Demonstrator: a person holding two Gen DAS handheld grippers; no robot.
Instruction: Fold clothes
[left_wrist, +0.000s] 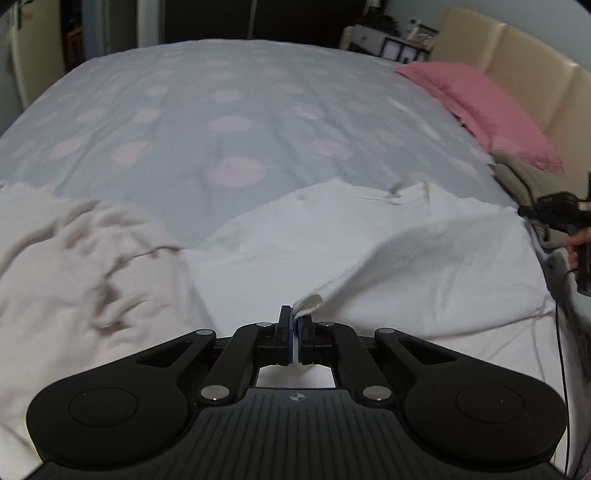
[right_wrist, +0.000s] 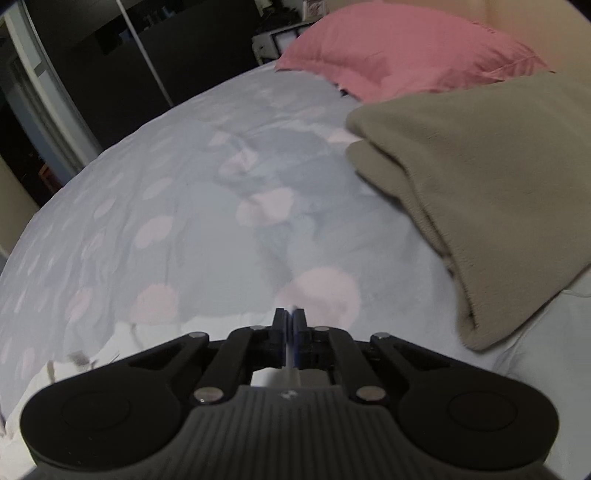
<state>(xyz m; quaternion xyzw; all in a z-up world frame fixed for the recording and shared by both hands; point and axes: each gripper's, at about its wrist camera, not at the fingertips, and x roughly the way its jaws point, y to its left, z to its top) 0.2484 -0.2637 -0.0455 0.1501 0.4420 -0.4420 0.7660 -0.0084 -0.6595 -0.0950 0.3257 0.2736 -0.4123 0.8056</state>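
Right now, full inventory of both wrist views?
white garment: 1, white, spread on the near bed, one edge pinched
cream garment: 1, off-white, crumpled, left of the white one
olive garment: 1, olive-tan, folded, beside the pillow
pillow: 1, pink, at the headboard
duvet: 1, grey-blue with pink spots, covering the bed
headboard: 1, cream, padded
left hand-held gripper: black, shut on the white garment
right hand-held gripper: black, shut

Beige garment (left_wrist: 74, 266): motion-blurred, cut off at left edge of left wrist view. Olive folded blanket (right_wrist: 491, 192): cropped at right edge. Right gripper (right_wrist: 290, 317): contents between closed jaws indistinct.
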